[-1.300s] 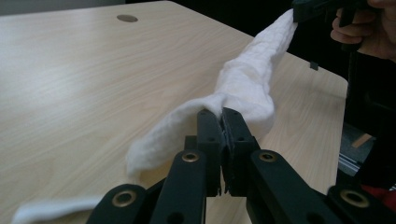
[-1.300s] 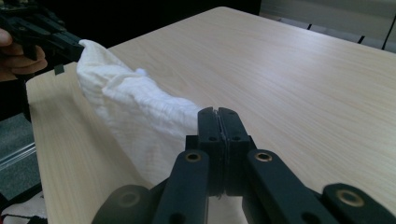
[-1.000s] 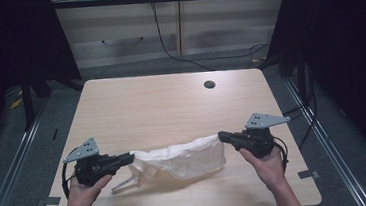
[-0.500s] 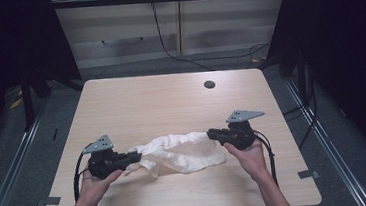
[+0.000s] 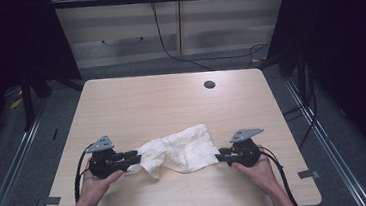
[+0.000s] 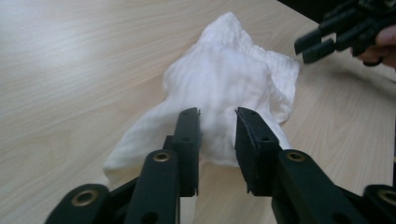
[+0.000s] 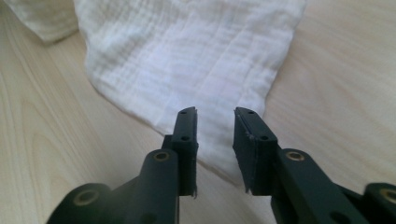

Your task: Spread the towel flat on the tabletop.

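- My left gripper [image 5: 134, 159] and right gripper [image 5: 219, 156] have just opened partway, gripping nothing
- The white cloth [image 5: 180, 150], lifted before, now lies released near the table's [image 5: 171, 104] front edge

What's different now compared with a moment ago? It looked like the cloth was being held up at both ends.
Both grippers came down to the table and let go. The left gripper and right gripper have just been opening their fingers, and the white cloth, earlier stretched between them, now lies slack and crumpled on the wood, its ends between the parted fingers. The hands stay at the cloth's two ends; the table's dark hole is unchanged.
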Available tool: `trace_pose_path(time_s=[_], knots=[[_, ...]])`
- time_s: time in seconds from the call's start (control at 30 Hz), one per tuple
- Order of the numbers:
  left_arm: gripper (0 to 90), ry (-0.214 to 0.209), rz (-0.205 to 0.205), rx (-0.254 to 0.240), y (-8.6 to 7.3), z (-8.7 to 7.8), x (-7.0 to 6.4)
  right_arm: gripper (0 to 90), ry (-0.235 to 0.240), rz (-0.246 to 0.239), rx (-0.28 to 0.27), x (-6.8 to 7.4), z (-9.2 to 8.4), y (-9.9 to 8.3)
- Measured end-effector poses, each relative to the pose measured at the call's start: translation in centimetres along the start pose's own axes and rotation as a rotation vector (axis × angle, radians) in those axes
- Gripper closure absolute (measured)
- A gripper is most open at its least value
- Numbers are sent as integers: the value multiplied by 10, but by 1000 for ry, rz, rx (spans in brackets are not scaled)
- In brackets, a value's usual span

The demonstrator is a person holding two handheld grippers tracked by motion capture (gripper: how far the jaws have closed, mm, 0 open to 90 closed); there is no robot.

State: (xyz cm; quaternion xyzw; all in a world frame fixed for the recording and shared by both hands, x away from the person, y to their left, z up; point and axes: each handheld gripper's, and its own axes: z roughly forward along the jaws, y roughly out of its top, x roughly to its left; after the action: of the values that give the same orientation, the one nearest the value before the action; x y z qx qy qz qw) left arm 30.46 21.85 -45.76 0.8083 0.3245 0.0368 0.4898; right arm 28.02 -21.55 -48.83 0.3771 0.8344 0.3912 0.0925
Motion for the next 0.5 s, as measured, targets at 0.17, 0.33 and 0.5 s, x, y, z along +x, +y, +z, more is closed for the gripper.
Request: trace_pose_path(time_s=[0.17,0.33,0.5], knots=[[605,41,11,-25,2,-8,-5,719,40,-28,0,-2,5,-2],[585,39,39,-22,0,-13,-11,635,15,-62,31,2,10,-6],[640,-5,77,-35,-1,-18,-19,627,5,-74,32,-1,11,-7]])
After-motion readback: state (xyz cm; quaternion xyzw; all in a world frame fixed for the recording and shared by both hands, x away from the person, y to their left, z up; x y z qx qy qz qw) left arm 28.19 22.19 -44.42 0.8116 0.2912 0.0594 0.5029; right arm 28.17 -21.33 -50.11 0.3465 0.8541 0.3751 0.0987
